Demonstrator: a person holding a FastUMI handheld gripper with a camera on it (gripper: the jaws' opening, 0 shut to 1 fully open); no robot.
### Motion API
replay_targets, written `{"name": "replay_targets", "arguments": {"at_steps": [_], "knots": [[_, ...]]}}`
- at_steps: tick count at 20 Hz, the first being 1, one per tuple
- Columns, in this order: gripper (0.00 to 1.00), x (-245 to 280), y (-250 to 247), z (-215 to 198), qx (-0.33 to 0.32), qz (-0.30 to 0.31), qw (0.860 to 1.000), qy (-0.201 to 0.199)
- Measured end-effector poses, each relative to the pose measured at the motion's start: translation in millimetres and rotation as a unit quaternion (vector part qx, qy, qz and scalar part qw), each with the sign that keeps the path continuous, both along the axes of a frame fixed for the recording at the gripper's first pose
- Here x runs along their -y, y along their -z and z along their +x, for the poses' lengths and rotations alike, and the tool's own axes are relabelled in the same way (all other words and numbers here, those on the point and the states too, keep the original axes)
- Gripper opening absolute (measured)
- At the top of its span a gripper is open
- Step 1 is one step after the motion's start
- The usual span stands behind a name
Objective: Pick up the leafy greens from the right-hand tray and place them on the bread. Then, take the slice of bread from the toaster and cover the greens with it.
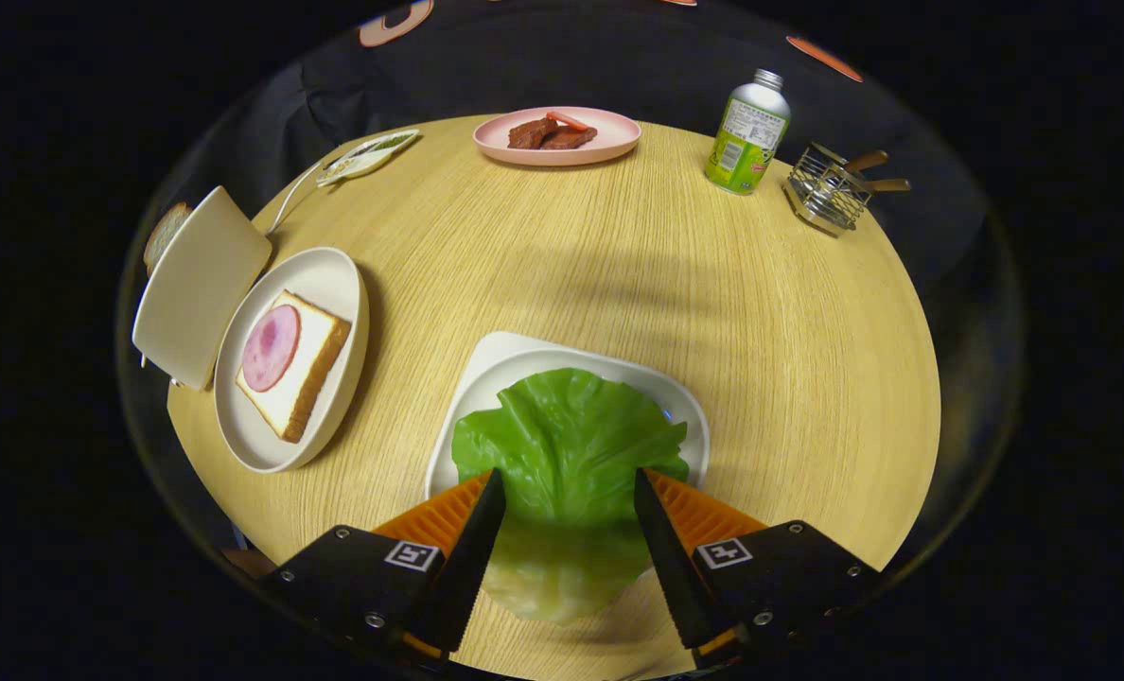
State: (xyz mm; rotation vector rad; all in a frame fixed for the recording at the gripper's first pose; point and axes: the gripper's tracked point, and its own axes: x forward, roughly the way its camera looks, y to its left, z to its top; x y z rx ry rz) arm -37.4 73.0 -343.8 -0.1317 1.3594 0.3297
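The leafy greens (567, 454) are lying on a white tray (486, 374) in the middle of the round wooden table (713, 312), and the pale stem end of the leaf is hanging over the near rim of the tray onto the wood. The gripper (569, 487) is standing over this near part of the leaf with its two fingers spread apart — the leaf is showing between them, one finger (472, 549) at each side of it, and it is not possible to tell whether they are touching it, so the jaws are open and are not pinching anything. To the left of the tray, well apart from it, a round white plate (335, 284) is carrying a slice of bread (311, 364) with a round pink slice of ham (271, 347) lying on top. Just beside this plate, further left, the toaster (198, 284) is standing at the edge of the table, and the second slice of bread (163, 234) is sticking out from behind it. Beyond, at the far side of the table, a pink plate (609, 147) is holding some brown pieces of meat (551, 135). To the right of that plate a green can (747, 132) is standing upright — and near it a small wire basket (825, 189) with wooden handles. A flat packet (368, 156) is lying at the far left edge.
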Motion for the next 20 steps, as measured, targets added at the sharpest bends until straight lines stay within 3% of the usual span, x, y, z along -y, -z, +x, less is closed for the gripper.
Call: {"name": "replay_targets", "arguments": {"at_steps": [1,2,4,5,6,8,14,20], "knots": [[0.81,-0.4,3.7,-2.3,-0.002,-0.005,1.000,0.001],[0.64,-0.3,3.4,0.0,0.008,-0.002,1.000,-0.001],[0.39,-1.8,0.9,1.3,0.009,-0.004,1.000,0.001],[0.34,-0.1,0.5,1.1,0.008,-0.001,1.000,0.010],[0.17,-3.4,-2.0,2.2,0.003,0.014,1.000,0.023],[0.09,-6.3,-9.3,7.0,0.008,0.034,0.998,0.049],[0.08,-23.7,-67.0,31.1,0.075,0.088,0.991,0.064],[0.08,-73.8,-110.0,40.9,0.113,0.139,0.983,0.033]]}}
